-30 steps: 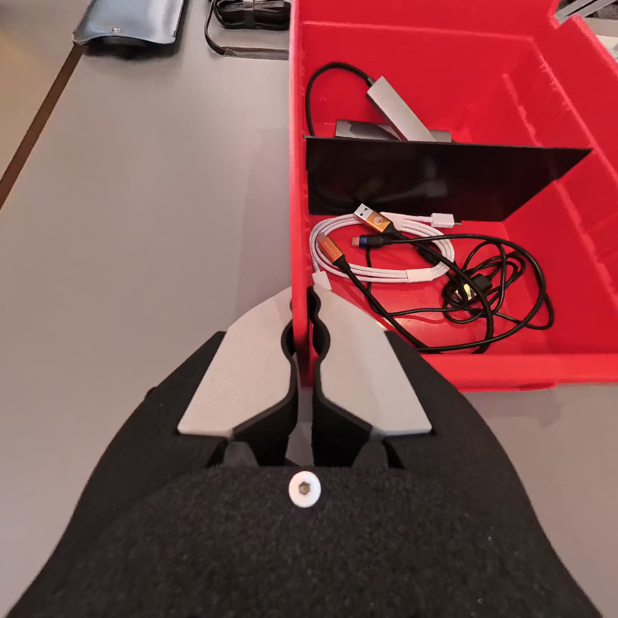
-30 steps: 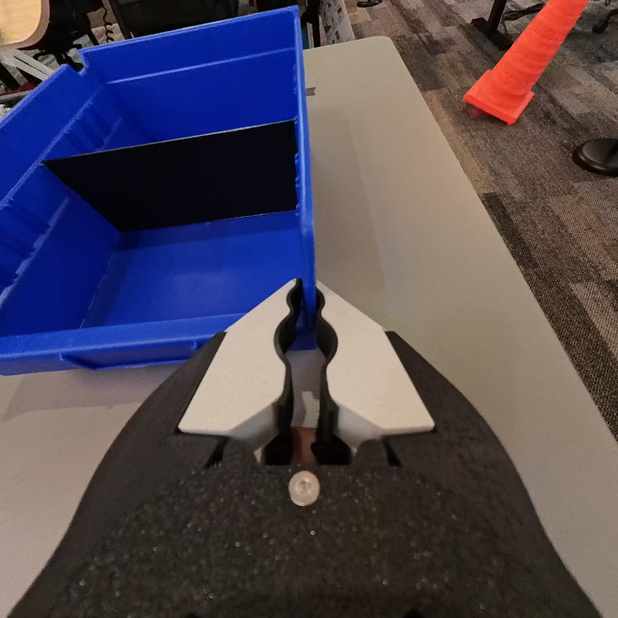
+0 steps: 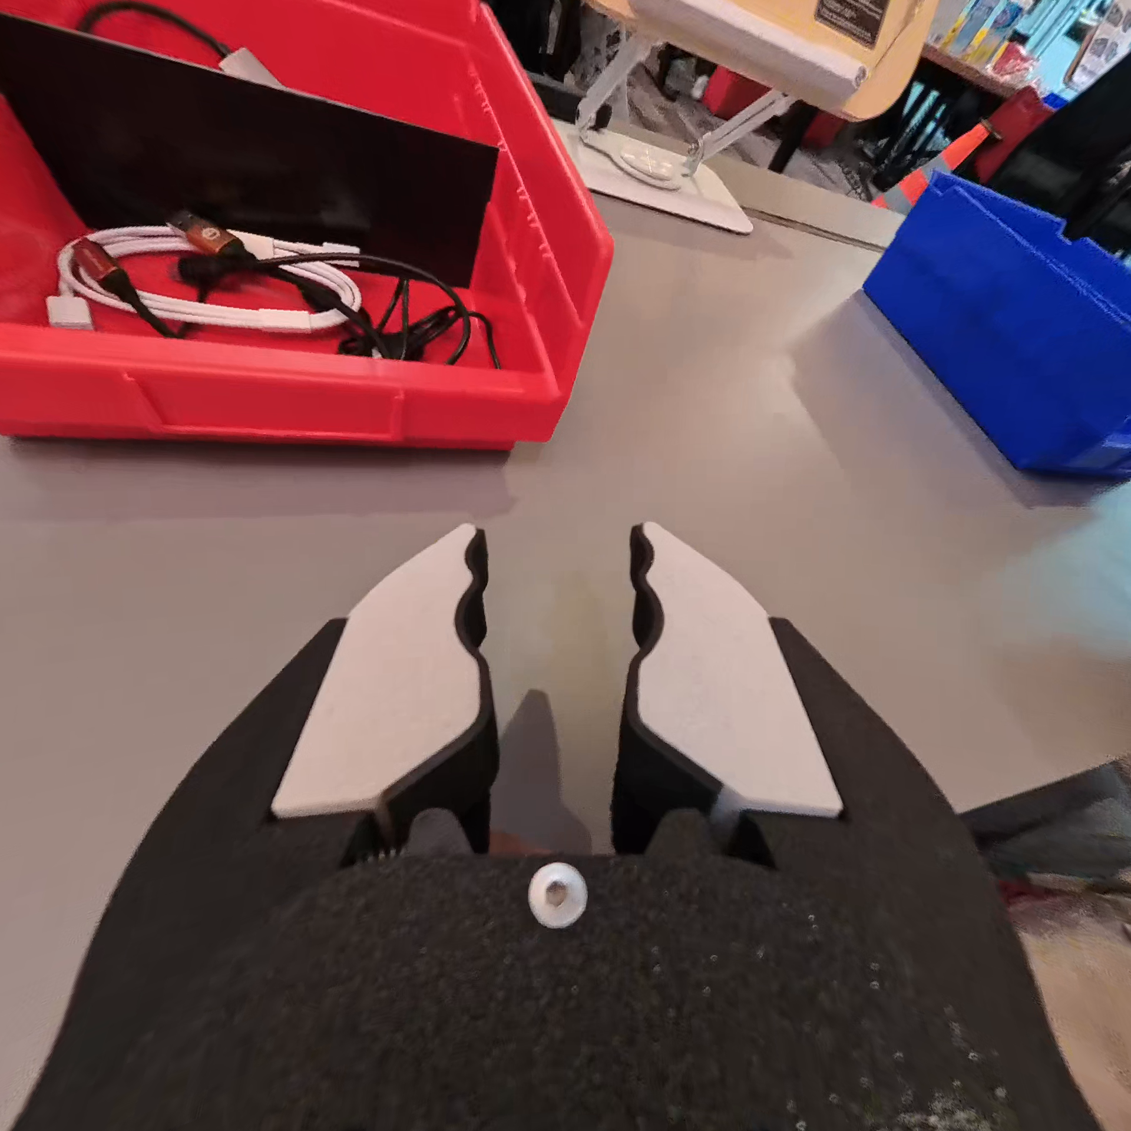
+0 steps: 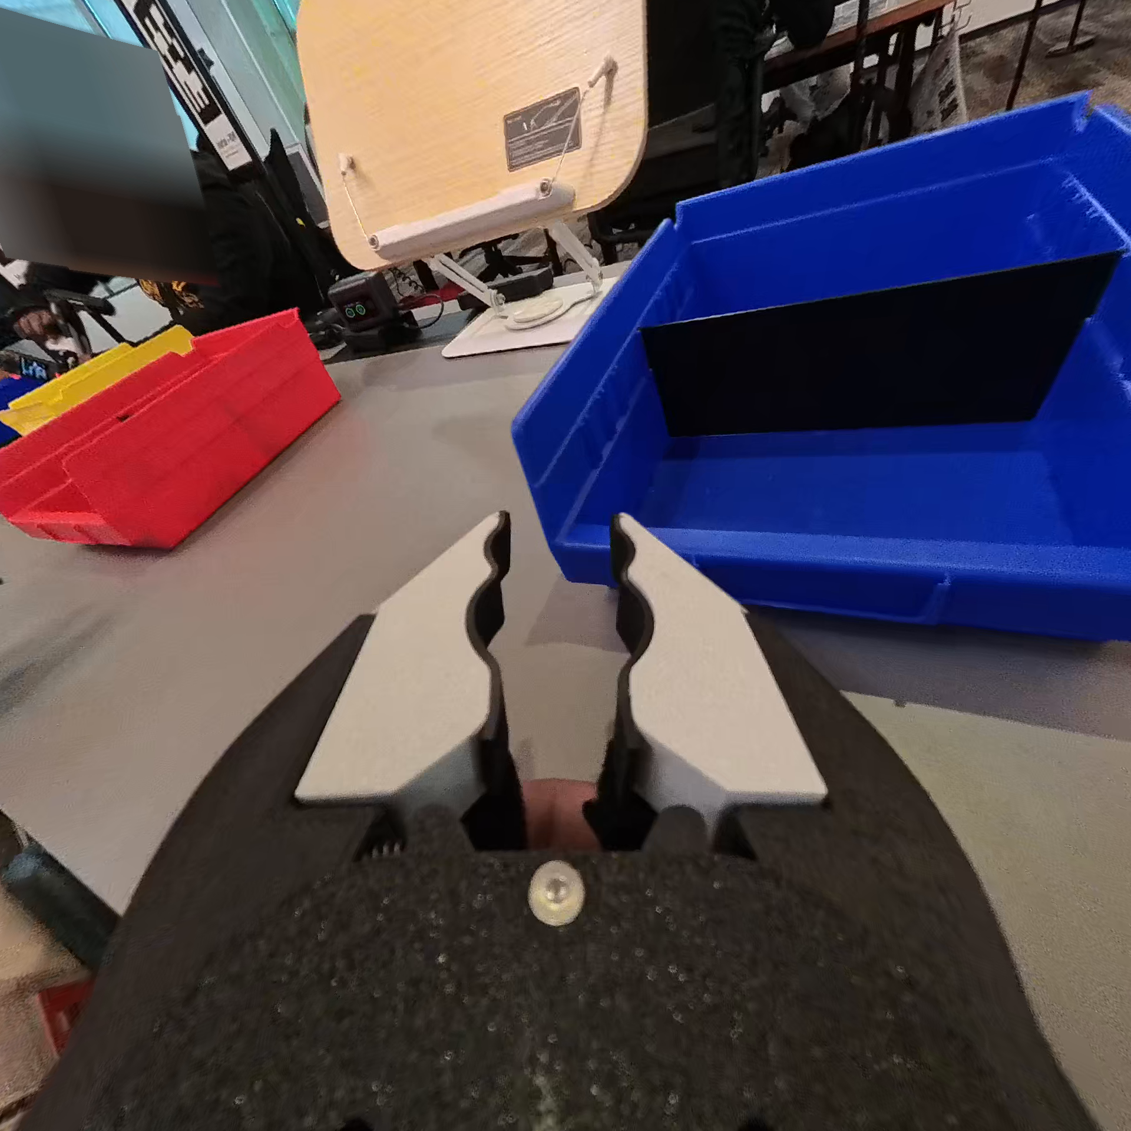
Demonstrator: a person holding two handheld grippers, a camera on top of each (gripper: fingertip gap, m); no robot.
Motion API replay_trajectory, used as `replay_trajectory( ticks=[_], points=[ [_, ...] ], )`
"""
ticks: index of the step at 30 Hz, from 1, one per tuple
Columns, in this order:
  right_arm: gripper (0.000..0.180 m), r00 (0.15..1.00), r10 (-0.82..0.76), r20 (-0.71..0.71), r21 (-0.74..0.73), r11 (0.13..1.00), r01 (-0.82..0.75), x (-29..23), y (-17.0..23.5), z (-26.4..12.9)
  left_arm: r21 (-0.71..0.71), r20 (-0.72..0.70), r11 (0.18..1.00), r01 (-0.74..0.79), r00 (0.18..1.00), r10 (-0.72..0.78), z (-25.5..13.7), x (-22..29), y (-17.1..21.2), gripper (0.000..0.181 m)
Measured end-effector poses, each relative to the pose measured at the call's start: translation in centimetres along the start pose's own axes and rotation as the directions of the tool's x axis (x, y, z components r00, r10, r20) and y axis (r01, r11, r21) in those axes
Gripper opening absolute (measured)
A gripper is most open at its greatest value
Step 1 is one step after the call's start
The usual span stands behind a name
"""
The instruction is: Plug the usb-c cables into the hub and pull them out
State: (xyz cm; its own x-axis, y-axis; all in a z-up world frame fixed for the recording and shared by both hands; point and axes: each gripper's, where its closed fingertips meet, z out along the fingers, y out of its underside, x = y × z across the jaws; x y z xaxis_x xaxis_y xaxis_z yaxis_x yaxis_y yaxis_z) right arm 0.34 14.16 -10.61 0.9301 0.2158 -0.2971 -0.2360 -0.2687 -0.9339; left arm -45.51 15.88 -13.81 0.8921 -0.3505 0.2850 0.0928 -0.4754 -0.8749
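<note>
While both grippers hover low over the grey tabletop (image 3: pixel 704 428), neither holds anything: the left gripper (image 3: pixel 557 538) has its jaws spread wide over bare surface, and the right gripper (image 4: pixel 560 526) has its jaws parted too, a little narrower, just short of the near corner of the blue bin (image 4: pixel 857 551), whose front compartment looks empty. Farther off to the left stands the red bin (image 3: pixel 275 404). In its front compartment lie the cables: a coiled white cable (image 3: pixel 202 306) tangled with a black cable (image 3: pixel 391 306) that has orange-sleeved plugs. Behind the black divider (image 3: pixel 257 165) a grey corner of what is probably the hub (image 3: pixel 248 61) just shows. By my reading nothing is plugged yet; this is the reach stage. Next, one gripper must go into the red bin and pinch a plug body, working it free of the tangle.
</note>
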Motion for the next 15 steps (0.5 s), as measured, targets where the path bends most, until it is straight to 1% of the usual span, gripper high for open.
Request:
replay_trajectory(
  ticks=[2, 4, 6, 8, 10, 12, 13, 15],
  points=[
    [0.032, 1.000, -0.018, 0.005, 0.006, 1.000, 0.018, -0.4, -0.1, 0.2, -0.032, -0.030, 0.999, 0.000, 1.000, -0.001, 0.6, 0.0, 0.5, 0.046],
    [0.031, 0.999, -0.032, 0.020, 0.010, 0.999, 0.032, -0.8, -0.2, 0.6, -0.051, -0.066, 0.998, 0.030, 0.997, -0.033, 1.0, 0.3, 0.6, 0.046],
    [0.031, 0.998, -0.056, 0.033, 0.004, 0.998, 0.056, -1.1, -0.1, 1.2, -0.038, -0.141, 0.996, 0.085, 0.986, -0.090, 1.1, 1.3, 0.1, 0.047],
    [0.031, 0.996, -0.079, 0.039, 0.005, 0.997, 0.079, -1.1, -0.1, 1.6, -0.056, -0.216, 0.992, 0.115, 0.969, -0.124, 1.2, 2.3, -0.5, 0.046],
    [0.031, 0.995, -0.091, 0.044, 0.001, 0.996, 0.091, -1.0, -0.1, 1.9, -0.136, -0.243, 0.987, 0.080, 0.964, -0.111, 1.3, 2.8, -1.1, 0.039],
    [0.031, 0.995, -0.082, 0.050, -0.008, 0.997, 0.083, -0.8, 0.1, 2.3, -0.258, -0.322, 0.966, 0.029, 0.940, -0.114, 1.2, 3.6, -2.2, 0.040],
    [0.031, 0.996, -0.073, 0.056, -0.013, 0.997, 0.074, -0.8, 0.2, 2.4, -0.297, -0.327, 0.955, 0.001, 0.939, -0.103, 1.3, 3.3, -3.2, 0.039],
    [0.031, 0.996, -0.055, 0.065, -0.023, 0.998, 0.056, -0.7, 0.4, 2.6, -0.327, -0.260, 0.943, -0.063, 0.965, -0.025, 2.4, 1.0, -6.1, 0.038]
  ],
)
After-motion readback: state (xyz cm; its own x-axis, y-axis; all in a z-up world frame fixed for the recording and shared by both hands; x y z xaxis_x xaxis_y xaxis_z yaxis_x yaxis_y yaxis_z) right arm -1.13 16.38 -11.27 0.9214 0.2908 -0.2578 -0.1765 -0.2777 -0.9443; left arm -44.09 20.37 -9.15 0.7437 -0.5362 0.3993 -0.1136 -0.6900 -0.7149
